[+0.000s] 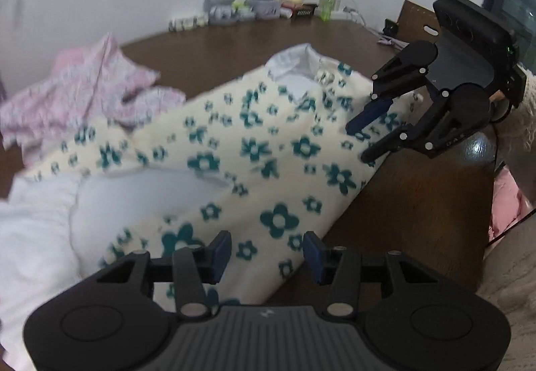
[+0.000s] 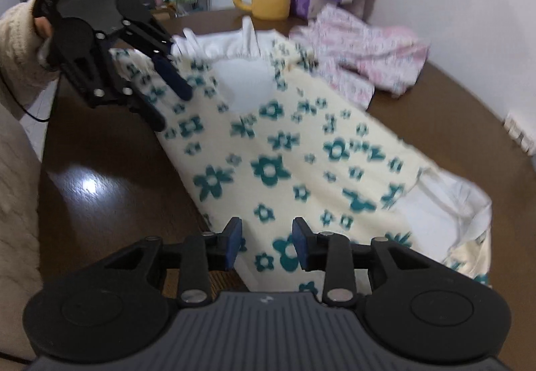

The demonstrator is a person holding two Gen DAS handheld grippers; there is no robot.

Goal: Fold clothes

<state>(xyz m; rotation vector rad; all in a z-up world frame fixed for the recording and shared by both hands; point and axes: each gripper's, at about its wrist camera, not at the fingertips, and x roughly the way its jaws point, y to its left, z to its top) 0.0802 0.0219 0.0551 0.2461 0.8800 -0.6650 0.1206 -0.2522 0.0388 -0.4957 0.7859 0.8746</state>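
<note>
The floral garment [image 1: 254, 150] lies long on the table [image 1: 418, 203], both grippers' jaws apart at its near edge. The left gripper [image 1: 266, 257] and right gripper [image 2: 266, 245] should probably pinch that edge evenly, so any fold stays straight.

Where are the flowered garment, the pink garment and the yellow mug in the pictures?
flowered garment [image 1: 268, 150]: left wrist view, on its cream middle panel.
pink garment [image 2: 365, 46]: right wrist view, on the middle of the crumpled cloth.
yellow mug [image 2: 269, 1]: right wrist view, on its side wall.
</note>
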